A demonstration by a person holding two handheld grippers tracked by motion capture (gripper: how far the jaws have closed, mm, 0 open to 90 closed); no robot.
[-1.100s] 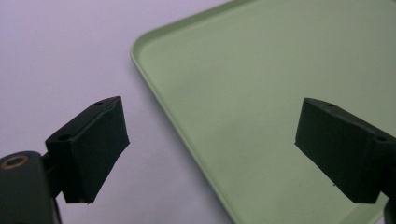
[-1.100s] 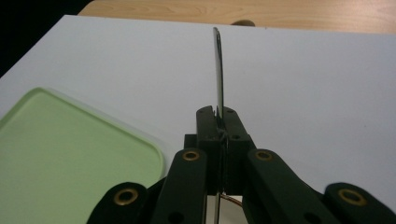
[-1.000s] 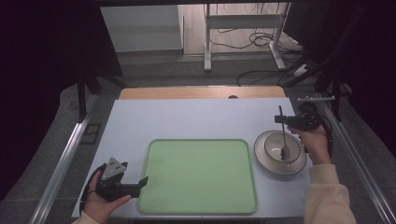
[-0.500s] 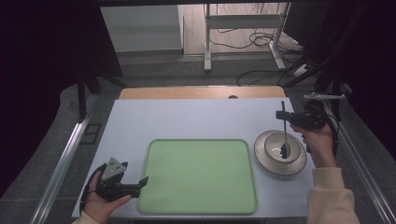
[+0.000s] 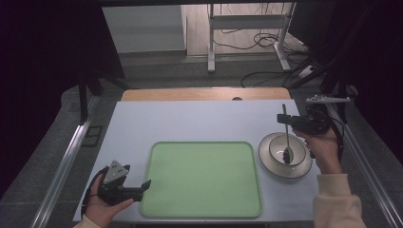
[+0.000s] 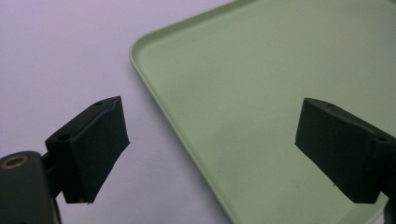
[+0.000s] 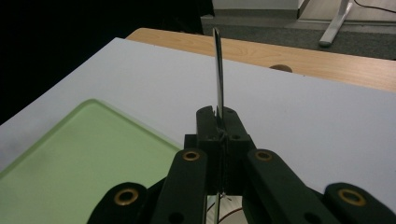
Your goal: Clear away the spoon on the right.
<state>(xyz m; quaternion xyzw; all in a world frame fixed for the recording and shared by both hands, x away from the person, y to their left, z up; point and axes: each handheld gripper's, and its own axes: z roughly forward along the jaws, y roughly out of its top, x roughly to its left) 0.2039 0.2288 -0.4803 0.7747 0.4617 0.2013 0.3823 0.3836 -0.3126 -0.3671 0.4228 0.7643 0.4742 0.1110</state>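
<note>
1. The right gripper point(image 5: 285, 119) is clamped on a spoon point(image 5: 286, 135) near mid-handle; in the right gripper view its jaws meet flat on the thin metal handle point(image 7: 218, 74), which stands up past them

2. The spoon hangs nearly upright, bowl end down inside the bowl point(image 5: 286, 151). Judgement: the steep hold suits lifting the spoon straight out without dragging it over the rim

3. The bowl sits on a plate point(image 5: 271, 164) at the table's right side, just beside the tray point(image 5: 203, 178) and apart from it. Whether the spoon tip touches the bowl floor cannot be told

4. The left gripper point(image 5: 140, 186) stands wide open with nothing between its jaws. In the left gripper view its pads point(image 6: 95, 147) straddle the tray's near-left corner point(image 6: 140, 51), one over the table, one over the tray. Judgement: it waits there to steady the tray

5. The tray is pale green, shallow-rimmed and bare, likely the spot meant for the spoon

6. The table point(image 5: 190, 121) is a pale, matte top with a wooden strip point(image 5: 199, 94) along its far edge

7. Beyond lie a grey floor, a white desk frame point(image 5: 247, 33), loose cables point(image 5: 266, 78) and dark surroundings at both sides
</note>
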